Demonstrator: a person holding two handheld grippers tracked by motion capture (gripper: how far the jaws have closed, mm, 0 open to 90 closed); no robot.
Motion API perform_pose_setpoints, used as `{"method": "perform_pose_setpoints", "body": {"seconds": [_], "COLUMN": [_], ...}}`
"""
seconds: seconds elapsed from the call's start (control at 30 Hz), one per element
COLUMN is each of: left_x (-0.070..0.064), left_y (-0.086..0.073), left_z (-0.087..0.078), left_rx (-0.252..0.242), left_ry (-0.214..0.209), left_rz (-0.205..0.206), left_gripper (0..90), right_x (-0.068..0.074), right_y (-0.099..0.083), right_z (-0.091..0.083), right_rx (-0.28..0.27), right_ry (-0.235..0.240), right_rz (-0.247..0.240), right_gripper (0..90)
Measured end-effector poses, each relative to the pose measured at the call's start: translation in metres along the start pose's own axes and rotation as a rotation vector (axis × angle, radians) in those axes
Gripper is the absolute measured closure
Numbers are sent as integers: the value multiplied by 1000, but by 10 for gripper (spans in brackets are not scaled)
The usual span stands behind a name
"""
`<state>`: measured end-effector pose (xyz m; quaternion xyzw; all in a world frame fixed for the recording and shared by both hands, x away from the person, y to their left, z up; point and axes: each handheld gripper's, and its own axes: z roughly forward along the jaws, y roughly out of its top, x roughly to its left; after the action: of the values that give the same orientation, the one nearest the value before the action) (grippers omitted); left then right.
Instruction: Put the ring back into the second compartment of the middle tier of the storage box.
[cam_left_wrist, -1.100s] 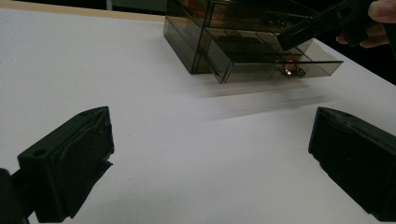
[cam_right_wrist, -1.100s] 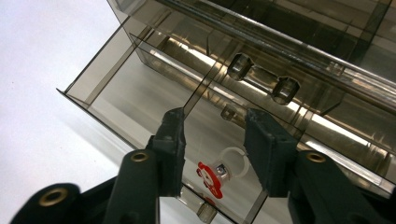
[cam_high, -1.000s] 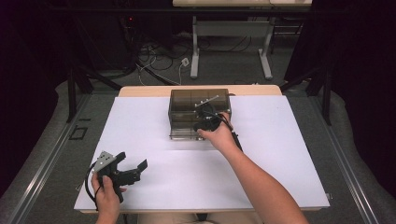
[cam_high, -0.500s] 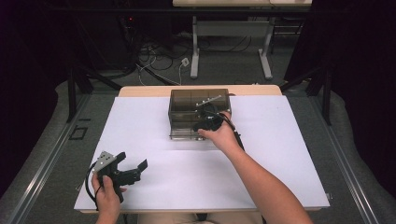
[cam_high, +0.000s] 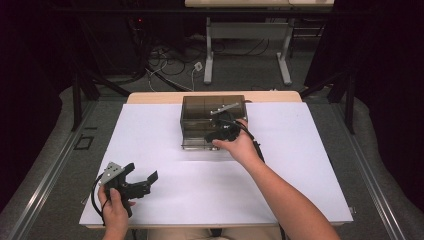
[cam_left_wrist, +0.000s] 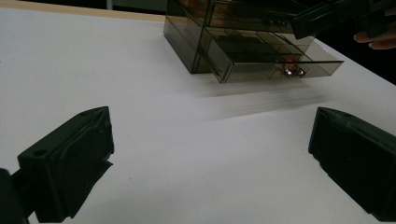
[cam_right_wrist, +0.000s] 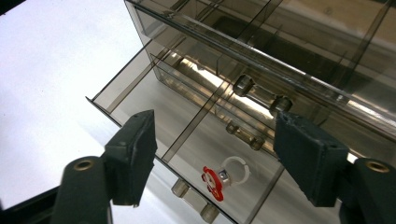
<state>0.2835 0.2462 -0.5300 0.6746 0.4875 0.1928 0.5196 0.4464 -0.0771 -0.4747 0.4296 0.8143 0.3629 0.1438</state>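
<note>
Two grippers were in use, and the smoky drawer box (cam_high: 212, 120) serves as the landmark. Nearest the person, well short of the box and off to its left, the left gripper (cam_high: 141, 181) hovered over the white table sheet (cam_high: 165, 200) with its jaws spread wide and nothing between them; in its own view the black pads (cam_left_wrist: 70, 161) framed bare sheet, the box standing farther off. Closer in, the bottom drawer (cam_right_wrist: 196, 140) was pulled out from the front of the box. A small ring with a red charm (cam_right_wrist: 223, 175) lay in a front compartment of that drawer, just behind its two knobs (cam_right_wrist: 192, 199). The right gripper (cam_right_wrist: 212, 156) hung just above the drawer, jaws parted and empty, with the ring seen between and below them, untouched.
</note>
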Motion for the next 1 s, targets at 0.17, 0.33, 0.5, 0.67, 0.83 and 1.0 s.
{"method": "perform_pose_setpoints", "body": {"seconds": [0.17, 0.33, 0.5, 0.67, 0.83, 1.0], "left_x": [0, 0, -1, -1, -1, -2], "left_y": [0, 0, 0, 0, 0, 0], "left_z": [0, 0, 0, 1, 1, 1], "left_rx": [0, 1, 2, 3, 4, 3], "left_ry": [0, 0, -1, -1, 0, 2], "left_rz": [0, -1, 1, 0, -2, -1], "left_gripper": [3, 3, 3, 3, 3, 3], "right_x": [-2, -5, -10, -13, -18, -23], "right_y": [-1, -5, -10, -18, -28, -41], "right_z": [-9, -18, -32, -42, -54, -63], "right_rx": [-16, -34, -51, -96, -129, -152], "right_ry": [-1, -31, 8, -43, -51, -56], "right_rz": [-3, -34, -16, -15, -5, 9], "right_gripper": [265, 180, 150, 147, 95, 52]}}
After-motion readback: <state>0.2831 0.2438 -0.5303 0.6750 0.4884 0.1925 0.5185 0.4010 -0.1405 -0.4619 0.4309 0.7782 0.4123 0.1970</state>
